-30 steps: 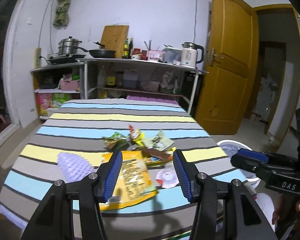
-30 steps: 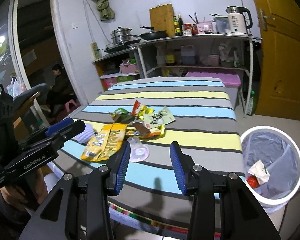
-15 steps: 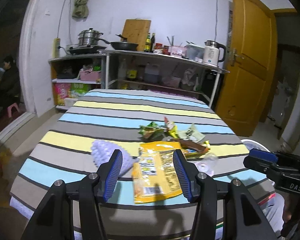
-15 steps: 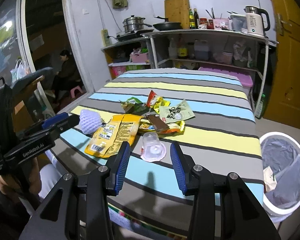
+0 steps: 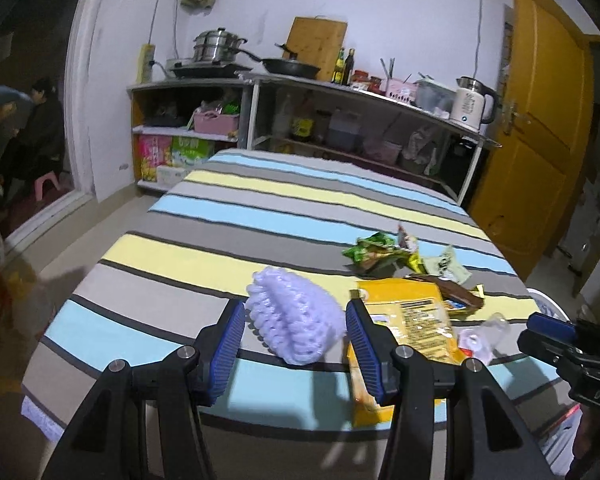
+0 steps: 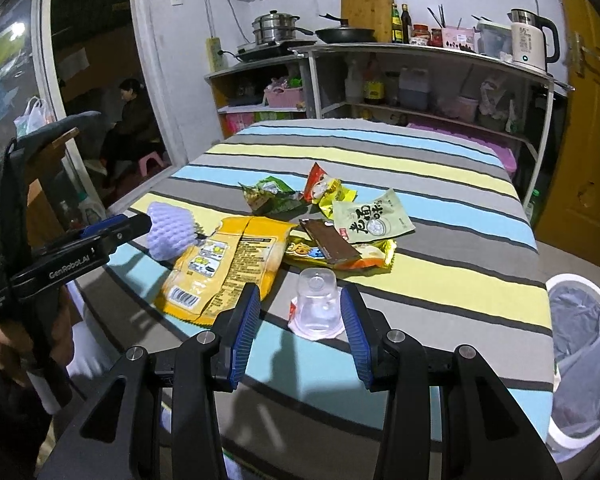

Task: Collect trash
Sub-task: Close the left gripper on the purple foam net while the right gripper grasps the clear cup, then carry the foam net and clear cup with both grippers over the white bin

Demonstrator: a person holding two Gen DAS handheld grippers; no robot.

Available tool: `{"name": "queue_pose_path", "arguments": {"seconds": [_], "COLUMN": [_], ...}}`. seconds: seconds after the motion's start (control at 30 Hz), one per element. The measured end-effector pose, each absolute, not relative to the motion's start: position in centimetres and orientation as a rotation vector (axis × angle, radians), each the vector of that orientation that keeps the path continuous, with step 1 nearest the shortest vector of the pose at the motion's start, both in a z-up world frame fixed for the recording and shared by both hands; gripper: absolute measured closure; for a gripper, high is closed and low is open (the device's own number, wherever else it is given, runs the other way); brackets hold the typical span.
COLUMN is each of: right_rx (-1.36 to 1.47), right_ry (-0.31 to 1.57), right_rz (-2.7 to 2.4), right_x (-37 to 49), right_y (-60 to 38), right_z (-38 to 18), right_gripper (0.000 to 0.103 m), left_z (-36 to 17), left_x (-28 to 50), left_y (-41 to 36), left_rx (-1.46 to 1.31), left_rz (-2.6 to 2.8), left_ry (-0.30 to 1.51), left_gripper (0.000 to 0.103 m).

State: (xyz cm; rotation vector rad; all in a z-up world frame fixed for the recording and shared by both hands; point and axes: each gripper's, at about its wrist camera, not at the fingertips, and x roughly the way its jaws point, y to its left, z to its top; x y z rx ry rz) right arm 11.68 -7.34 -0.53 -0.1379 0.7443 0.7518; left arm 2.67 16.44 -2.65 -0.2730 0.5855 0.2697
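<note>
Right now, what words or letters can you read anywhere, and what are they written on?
"GenRobot.AI": on the side of the left gripper, seen from the right wrist.
"DAS": on the side of the right gripper, seen from the left wrist.
"老面味": big dark characters on the pale green packet.
Too small or blurred: the print and barcode on the yellow bag, the kettle label, and the boxes on the shelf.

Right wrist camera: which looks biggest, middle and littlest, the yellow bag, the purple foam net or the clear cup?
1. yellow snack bag, clearly biggest.
2 and 3. clear plastic cup and purple foam net look about alike; the cup is nearer, so no ranking.
</note>
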Motion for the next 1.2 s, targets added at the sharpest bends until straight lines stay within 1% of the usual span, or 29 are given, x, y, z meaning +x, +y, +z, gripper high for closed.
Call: {"name": "queue_pose_path", "arguments": {"seconds": [0.37, 0.5, 0.57, 0.6, 0.67, 0.73, 0.77, 0.83, 0.9, 1.2], "right_rx": [-0.192, -0.178, -0.166, -0.16, -0.152, -0.151, -0.15, -0.148, -0.145, -0.11], "right_ry": [0.778, 0.828, 0.838, 0.844, 0.847, 0.845, 0.843, 0.838, 0.833, 0.802], "right_rz": [0.724, 0.705, 0.7, 0.697, 0.692, 0.687, 0.687, 0.69, 0.69, 0.675], "right_x": [13.3, 14.2, 14.4, 14.5, 14.6, 14.6, 14.6, 14.5, 14.5, 13.8], "right_y": [-5.5, -5.3, -5.5, -5.6, -5.9, -6.0, -6.1, -6.3, -6.4, -8.4], "right_z": [-2.1, -2.8, -3.0, -3.0, -3.0, -2.9, -2.8, -2.6, -2.4, -1.3], "right_gripper": [0.06, 0.06, 0.071, 0.074, 0.074, 0.074, 0.075, 0.075, 0.075, 0.075], "left_z": [-4.8, -5.0, -5.1, -5.1, -5.2, -5.2, -5.2, -5.1, -4.9, -3.5], "left_x": [5.5, 5.9, 6.0, 6.0, 6.0, 6.1, 6.1, 6.1, 6.1, 5.2], "left_y": [18.0, 18.3, 18.4, 18.5, 18.4, 18.4, 18.4, 18.4, 18.3, 17.2], "left_rx": [-0.336, -0.342, -0.348, -0.35, -0.349, -0.35, -0.349, -0.346, -0.343, -0.324], "left_rz": [0.288, 0.291, 0.288, 0.286, 0.284, 0.279, 0.281, 0.284, 0.287, 0.294], "left_ry": [0.663, 0.677, 0.684, 0.685, 0.685, 0.688, 0.688, 0.687, 0.685, 0.666], "left_gripper": [0.051, 0.051, 0.051, 0.051, 0.051, 0.059, 0.06, 0.067, 0.071, 0.077]}}
